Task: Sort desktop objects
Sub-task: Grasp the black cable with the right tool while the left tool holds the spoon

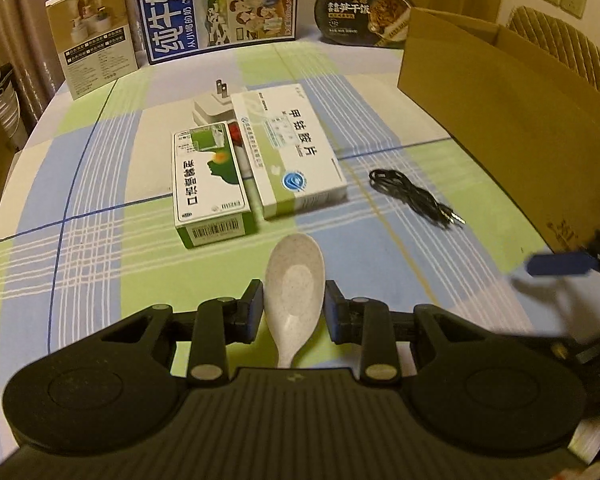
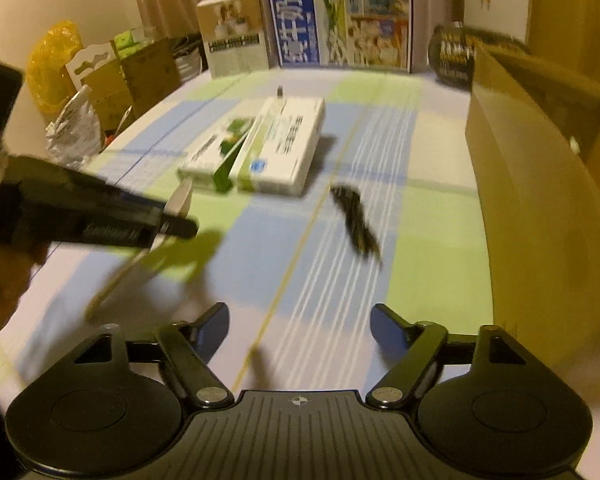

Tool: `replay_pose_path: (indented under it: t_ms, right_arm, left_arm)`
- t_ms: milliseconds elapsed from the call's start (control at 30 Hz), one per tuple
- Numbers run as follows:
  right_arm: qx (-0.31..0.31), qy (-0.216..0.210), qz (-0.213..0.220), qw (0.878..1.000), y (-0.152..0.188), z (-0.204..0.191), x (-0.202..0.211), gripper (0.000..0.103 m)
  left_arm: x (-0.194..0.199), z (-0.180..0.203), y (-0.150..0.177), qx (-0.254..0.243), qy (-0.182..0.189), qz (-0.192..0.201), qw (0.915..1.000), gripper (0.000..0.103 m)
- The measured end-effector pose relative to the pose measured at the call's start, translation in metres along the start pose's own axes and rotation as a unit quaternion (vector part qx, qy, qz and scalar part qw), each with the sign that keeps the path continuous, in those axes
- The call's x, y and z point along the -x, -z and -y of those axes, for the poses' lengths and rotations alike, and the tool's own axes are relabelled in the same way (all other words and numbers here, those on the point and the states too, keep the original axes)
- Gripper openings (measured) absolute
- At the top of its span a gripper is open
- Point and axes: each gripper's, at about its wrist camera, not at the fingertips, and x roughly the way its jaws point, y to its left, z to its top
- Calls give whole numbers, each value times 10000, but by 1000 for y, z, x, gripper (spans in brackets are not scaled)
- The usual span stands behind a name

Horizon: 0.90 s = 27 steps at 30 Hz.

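My left gripper (image 1: 292,308) is shut on a white speckled spoon (image 1: 296,280), bowl forward, held above the checked tablecloth. From the right wrist view the same gripper (image 2: 176,220) comes in from the left with the spoon (image 2: 180,198) sticking up. Ahead lie a green-and-white medicine box (image 1: 210,184), a larger white medicine box (image 1: 292,152), a white plug charger (image 1: 214,108) behind them and a coiled black cable (image 1: 414,196). My right gripper (image 2: 300,320) is open over the cloth with nothing in it, short of the cable (image 2: 356,220). One of its blue fingers (image 1: 560,264) shows at the right.
An open cardboard box (image 1: 500,128) stands along the right side of the table. At the back stand a small tan carton (image 1: 94,36), a blue milk carton (image 1: 220,4) and a dark instant-rice bowl (image 1: 364,14). Bags and boxes (image 2: 100,80) crowd the floor on the left.
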Motion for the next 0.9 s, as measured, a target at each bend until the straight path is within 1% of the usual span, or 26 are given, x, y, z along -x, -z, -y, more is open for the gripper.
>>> replay_pose_path:
  t_ms: [67,200,267,333,367,400,433,500,533,567,700,900]
  right_arm:
    - [119,147,129,9997,-11,5,-13,66]
    - [209,277,143,9993,-27,19,-40,60]
    - [260,300,80,9992,-33,23,-53,54]
    - [379,320,-7,9988,-38,25,-67,42]
    - [413,338,-48,9986,-38,26,-71,40]
    - [424,339,-100,9985,-38,27,-75,34]
    - [419,323,-149,9985,-38,27,-79,30]
    - [395,300,-137,9987,-36,28,-80,27]
    - [380,284,-139,9988,-36,27,-79,20]
    - [363,267,-143,9989,-35,27,-78,17]
    - [139,219,-241,9994,-30,26,-68,16]
    - [-313,202,-523,9979,-12,24,-34,16]
  left_arm:
    - [-3,-2,-3,64,21,1,10000,27]
    - [-8,-7,-6,180,33,-40,9998,27]
    - [-11,-7,-6,205,101,-81,9997,27]
    - [-12,-5,-5,183,146,-119,9997,27]
    - [-13,-4,-5,158,172,-138,9996,27]
    - [-14,-3,-4,141,204,-153,9996,27]
    - [-14,-2,-3,133,232,-168,9995,27]
    - [-15,-1,-2,129,265,-192,9994,27]
    - [-16,0,-2,134,283,-207,9993,27]
    - [-17,0,-1,147,305,-229,9992,27]
    - [-21,5,1,101,380,-308,9988,27]
    - [-22,15,4,-71,477,-328,9983,27]
